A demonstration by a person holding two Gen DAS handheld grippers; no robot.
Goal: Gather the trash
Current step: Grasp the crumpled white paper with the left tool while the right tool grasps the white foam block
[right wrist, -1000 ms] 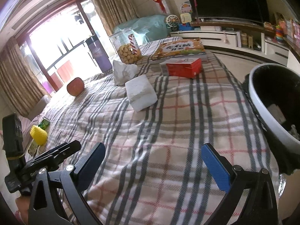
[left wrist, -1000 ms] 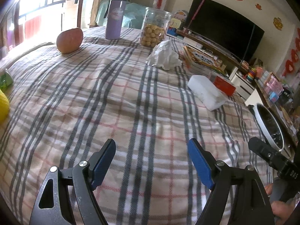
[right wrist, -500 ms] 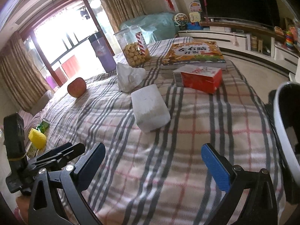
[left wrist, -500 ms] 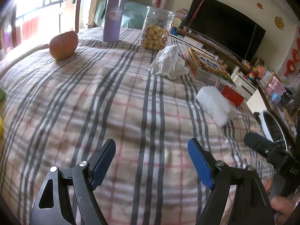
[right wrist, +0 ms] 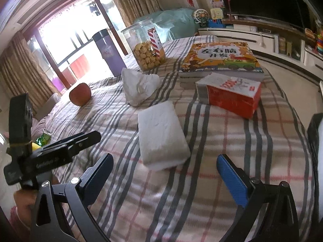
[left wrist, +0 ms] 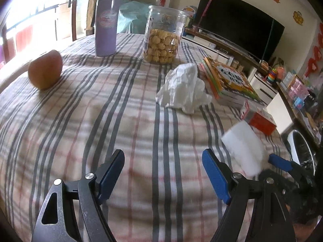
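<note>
**Grippers Poised Over Cloth as Tissue Awaited Collection**

A plaid cloth (left wrist: pixel 125 121) was spread across the table, with a book (right wrist: pixel 220 57), a cookie jar (left wrist: pixel 161 38), a purple tumbler (left wrist: pixel 106 23) and an apple (left wrist: pixel 45 71) ranged along its far half. The crumpled tissue (left wrist: pixel 182 89), judged the likeliest trash, lay near the middle of the cloth, just beside the book and in front of the jar. A white block (right wrist: pixel 161 135) was seen closer in, with a red box (right wrist: pixel 230 93) behind it. A bin rim (left wrist: pixel 300 151) was glimpsed off the cloth's right edge. The left gripper (left wrist: pixel 163 176) was held released above bare cloth, nothing between its jaws; the right gripper (right wrist: pixel 164 178) was likewise spread and empty, the block just ahead of it. The tissue would best be approached low, pinched at its bulk, and the cloth beneath left ungathered.
</note>
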